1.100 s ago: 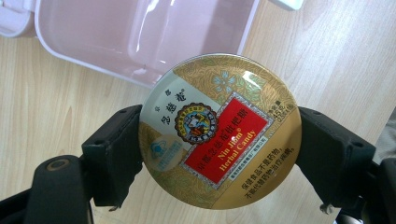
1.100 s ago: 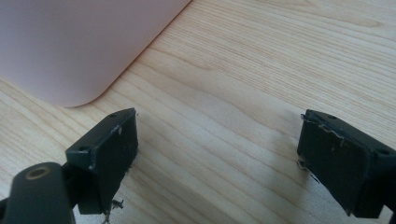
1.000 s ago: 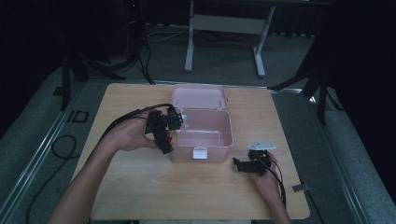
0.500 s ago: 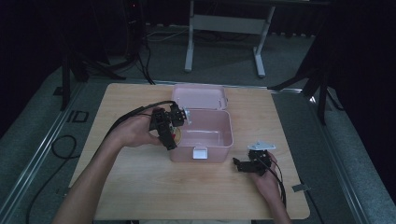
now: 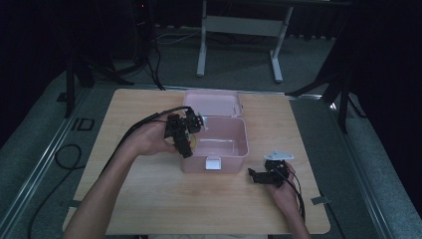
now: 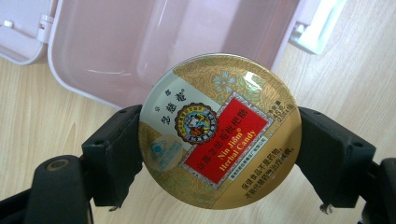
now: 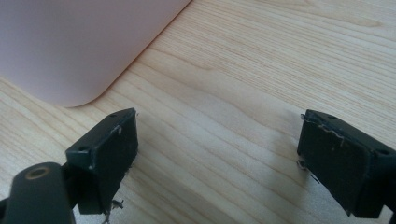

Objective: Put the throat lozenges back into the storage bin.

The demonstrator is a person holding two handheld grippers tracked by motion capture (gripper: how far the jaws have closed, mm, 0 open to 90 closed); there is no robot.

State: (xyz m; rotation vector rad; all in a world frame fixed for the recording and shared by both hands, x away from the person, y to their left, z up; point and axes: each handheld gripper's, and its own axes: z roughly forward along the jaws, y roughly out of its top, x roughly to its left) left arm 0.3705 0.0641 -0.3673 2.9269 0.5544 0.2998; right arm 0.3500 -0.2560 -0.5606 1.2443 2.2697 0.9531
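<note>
2 grippers | left gripper clamps candy tin | right gripper agape

The open pale pink plastic box stands mid-way on the light wooden worktop, its flat lid laid back behind it. The box's inside lies bare and open from above. Wide bare wood runs along the near edge and both sides. The left tongs, clamped on a round gold candy tin, hang over the box's left rim.
</note>
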